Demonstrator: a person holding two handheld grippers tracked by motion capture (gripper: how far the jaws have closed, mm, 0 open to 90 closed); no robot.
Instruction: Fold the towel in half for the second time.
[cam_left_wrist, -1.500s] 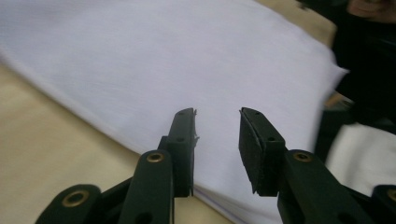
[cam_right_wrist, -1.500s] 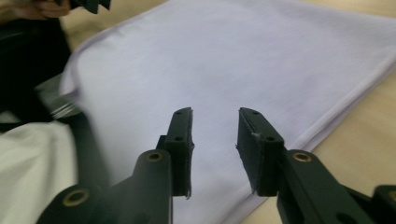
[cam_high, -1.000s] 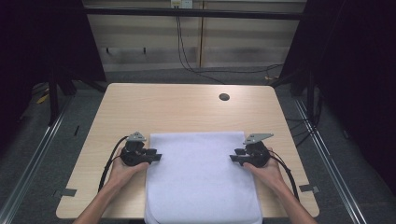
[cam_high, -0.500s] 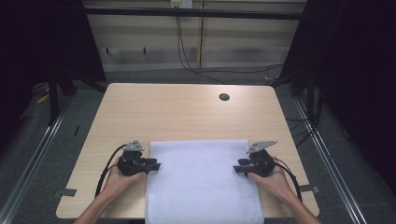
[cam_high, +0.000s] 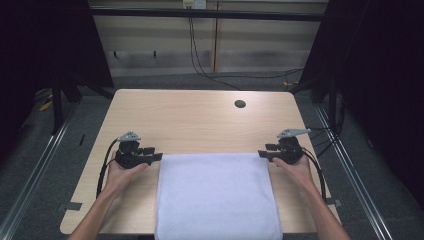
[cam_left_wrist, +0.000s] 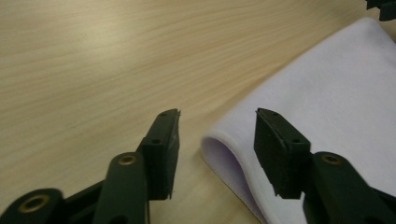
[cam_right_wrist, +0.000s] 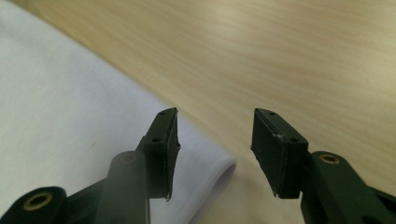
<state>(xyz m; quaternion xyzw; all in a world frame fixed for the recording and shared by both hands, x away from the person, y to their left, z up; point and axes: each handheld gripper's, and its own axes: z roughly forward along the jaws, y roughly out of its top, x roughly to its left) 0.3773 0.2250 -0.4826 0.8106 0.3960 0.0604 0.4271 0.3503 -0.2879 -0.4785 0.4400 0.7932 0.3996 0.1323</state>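
A white folded cloth (cam_high: 217, 195) lies on the wooden table (cam_high: 200, 120), reaching from mid-table over the near edge. My left gripper (cam_high: 156, 157) sits at the cloth's far left corner, jaws open. In the left gripper view the folded corner of the cloth (cam_left_wrist: 322, 107) lies just ahead of the open left gripper (cam_left_wrist: 217, 116), touching neither pad. My right gripper (cam_high: 262, 154) is at the far right corner, also open. In the right gripper view the cloth (cam_right_wrist: 74, 102) runs under the left pad of the open right gripper (cam_right_wrist: 215, 114), its corner just below the gap.
A dark round hole (cam_high: 240, 104) sits in the table near the far right. Bare wood lies beyond the cloth. Black cables (cam_high: 102, 170) trail from both grippers. Metal rails (cam_high: 35, 165) and dark frame posts flank the table.
Both grippers have drawn back toward the near edge and spread apart. The cloth's far edge has come back with them. The jaws now stand open at its corners.
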